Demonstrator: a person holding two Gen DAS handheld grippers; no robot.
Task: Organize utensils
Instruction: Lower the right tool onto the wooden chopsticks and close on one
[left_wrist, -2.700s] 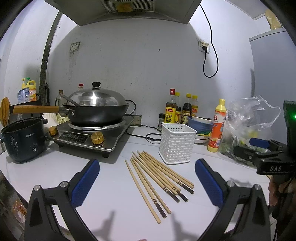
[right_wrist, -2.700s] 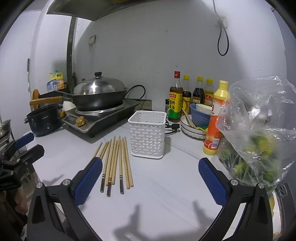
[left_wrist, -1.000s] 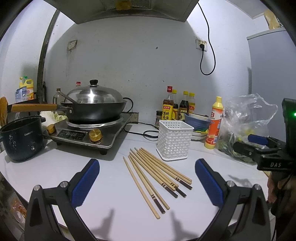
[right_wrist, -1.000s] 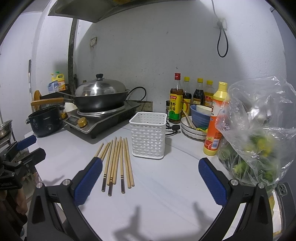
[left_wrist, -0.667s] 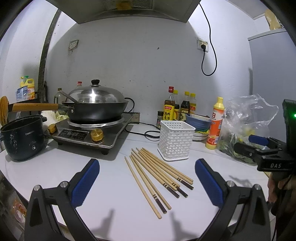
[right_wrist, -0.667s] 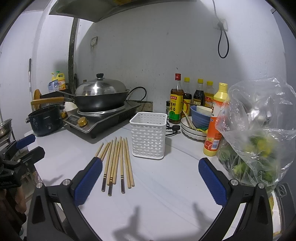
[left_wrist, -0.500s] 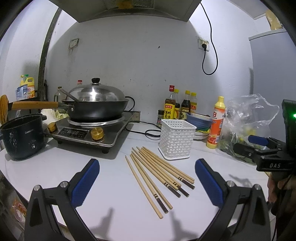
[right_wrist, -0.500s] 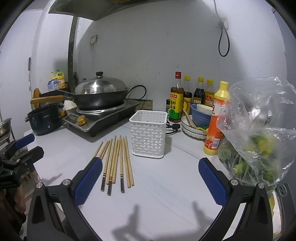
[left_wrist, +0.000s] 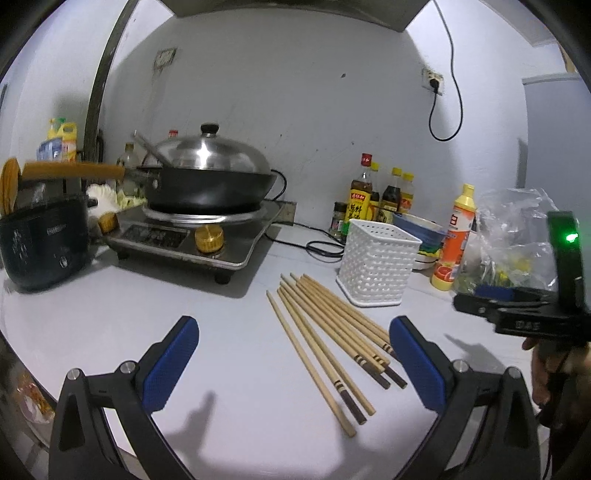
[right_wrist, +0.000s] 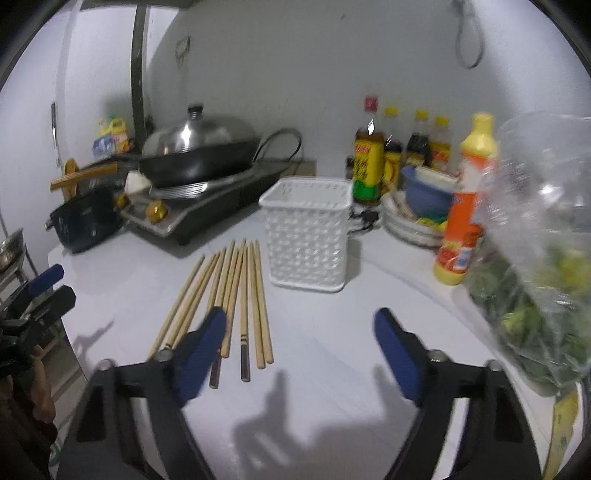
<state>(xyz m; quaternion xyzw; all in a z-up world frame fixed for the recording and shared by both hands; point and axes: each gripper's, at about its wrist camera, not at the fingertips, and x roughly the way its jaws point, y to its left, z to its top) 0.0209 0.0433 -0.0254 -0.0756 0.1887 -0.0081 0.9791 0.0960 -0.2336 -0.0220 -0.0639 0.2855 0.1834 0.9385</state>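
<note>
Left wrist view: left tool (left_wrist: 293, 332) wide open, holding nothing, hovering low over the white counter (left_wrist: 184, 295). Loose chopsticks (left_wrist: 332, 332) lying flat on the counter in a rough fan, mostly between the two blue pads, dark banded ends toward the camera, plain tips pointing at the white basket (left_wrist: 376, 269). Basket upright, just beside the far tips, apparently empty, though its inside hardly visible from here. At the right edge, right tool (left_wrist: 517, 317) in profile, above the counter and apart from the chopsticks.

Right wrist view, a little blurred: right tool also open and empty, its left pad (right_wrist: 201, 350) in front of the near ends of some chopsticks; contact not possible to tell. Basket directly behind the bundle, an orange bottle (right_wrist: 461, 221) and a plastic bag (right_wrist: 535, 240) further right.

Probably the very first step: picking chopsticks for the basket, nothing placed yet.

To do it well:
- Take one or two sticks only, best from the outer side of the fan, to avoid scattering the rest.
- Bring the pads down on both sides of the stick, across its length, near the banded end.
- Close firmly; thin, round wood, likely to roll or slip on the smooth counter.
- Lift, turn upright, lower into the basket without pushing this light basket toward the bottle.
</note>
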